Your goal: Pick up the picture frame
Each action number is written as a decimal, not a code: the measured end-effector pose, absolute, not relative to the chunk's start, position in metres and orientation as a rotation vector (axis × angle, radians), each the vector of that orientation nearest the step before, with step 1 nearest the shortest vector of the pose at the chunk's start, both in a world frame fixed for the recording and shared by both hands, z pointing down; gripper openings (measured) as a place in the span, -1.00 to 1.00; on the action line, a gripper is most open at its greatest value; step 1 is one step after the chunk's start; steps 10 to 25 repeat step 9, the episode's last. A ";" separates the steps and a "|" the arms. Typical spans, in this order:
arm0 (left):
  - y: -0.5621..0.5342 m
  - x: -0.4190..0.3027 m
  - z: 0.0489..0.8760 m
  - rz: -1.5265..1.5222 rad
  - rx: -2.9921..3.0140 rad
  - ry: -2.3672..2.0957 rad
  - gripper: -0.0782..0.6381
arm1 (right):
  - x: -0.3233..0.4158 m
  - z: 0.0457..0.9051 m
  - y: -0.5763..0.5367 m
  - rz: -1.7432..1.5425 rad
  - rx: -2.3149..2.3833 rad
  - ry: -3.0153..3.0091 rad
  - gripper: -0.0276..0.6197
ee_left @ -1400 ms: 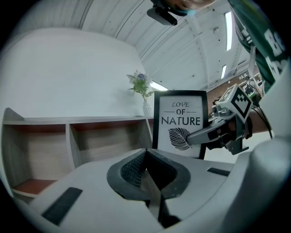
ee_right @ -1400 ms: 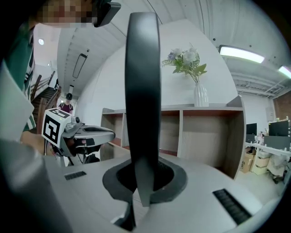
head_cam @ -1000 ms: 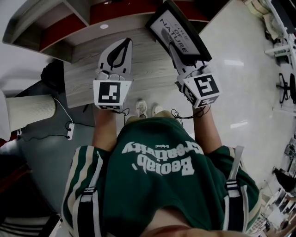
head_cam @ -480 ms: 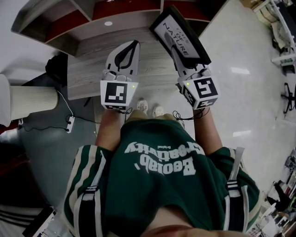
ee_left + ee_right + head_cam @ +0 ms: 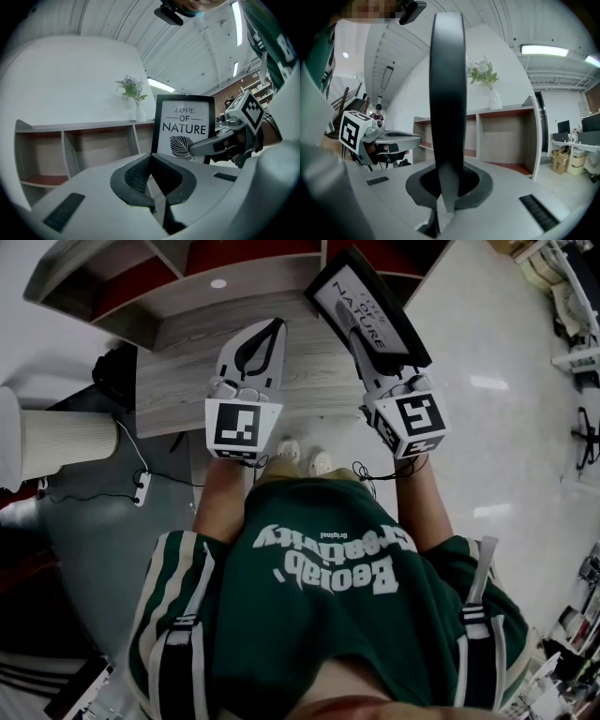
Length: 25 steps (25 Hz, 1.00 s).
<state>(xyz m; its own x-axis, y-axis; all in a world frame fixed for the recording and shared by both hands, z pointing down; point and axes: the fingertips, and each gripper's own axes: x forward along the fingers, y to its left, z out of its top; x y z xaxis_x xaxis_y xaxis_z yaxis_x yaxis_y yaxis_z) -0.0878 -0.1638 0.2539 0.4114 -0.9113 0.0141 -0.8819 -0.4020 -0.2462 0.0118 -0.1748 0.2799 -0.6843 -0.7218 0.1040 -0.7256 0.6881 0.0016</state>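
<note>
Over desk (image 5: pixel 183 381), far right corner: one frame (image 5: pixel 370 298), a flat rectangle with black rim and white leaf print, pinched edge-on in the right gripper (image 5: pixel 350 330), apparently clear of the top. Over desk's middle: left gripper (image 5: pixel 269 332), claw pressed together, nothing in it. Two grippers, grey plastic, ribbed black pads (image 5: pixel 136 176). One desk, pale wood grain. One vase (image 5: pixel 140 114) on shelf (image 5: pixel 75 125).
</note>
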 end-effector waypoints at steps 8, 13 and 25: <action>-0.169 -0.086 0.255 -0.195 -2.492 1.575 -0.73 | 0.011 0.281 -0.176 0.059 1.198 -2.788 -0.80; -0.170 -0.085 0.255 -0.196 -2.492 1.572 -0.73 | 0.012 0.282 -0.177 0.057 1.199 -2.787 -0.80; -0.170 -0.085 0.255 -0.196 -2.492 1.572 -0.73 | 0.012 0.282 -0.177 0.057 1.199 -2.787 -0.80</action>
